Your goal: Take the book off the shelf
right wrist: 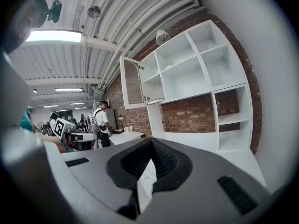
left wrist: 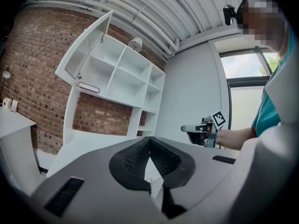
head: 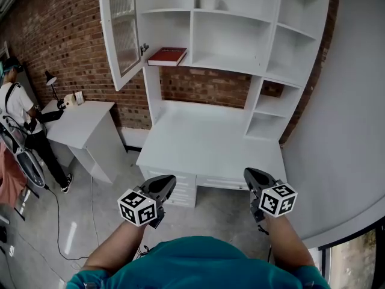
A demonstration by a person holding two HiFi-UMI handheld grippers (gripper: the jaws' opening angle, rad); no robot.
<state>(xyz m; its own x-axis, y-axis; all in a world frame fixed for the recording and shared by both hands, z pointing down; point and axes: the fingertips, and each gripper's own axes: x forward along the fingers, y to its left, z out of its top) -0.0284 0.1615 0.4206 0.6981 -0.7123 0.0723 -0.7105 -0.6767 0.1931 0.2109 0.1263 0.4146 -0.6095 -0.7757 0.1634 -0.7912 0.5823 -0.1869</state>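
Showing in the rm: 1 red book (head: 168, 56) lying on 1 shelf unit (head: 272, 38), 1 white pot (head: 209, 2) sitting higher up, 1 glass door (head: 123, 32) hanging open, 1 side desk (head: 90, 118) carrying 1 lamp (head: 53, 84), 1 person (head: 18, 110) standing beside it. 2 grippers pointing fwd: left gripper (head: 169, 180), right gripper (head: 249, 174).

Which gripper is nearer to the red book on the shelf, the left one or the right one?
Left. The left gripper is short of the desk, roughly in line with the red book; the right gripper is level with it but farther to the right.
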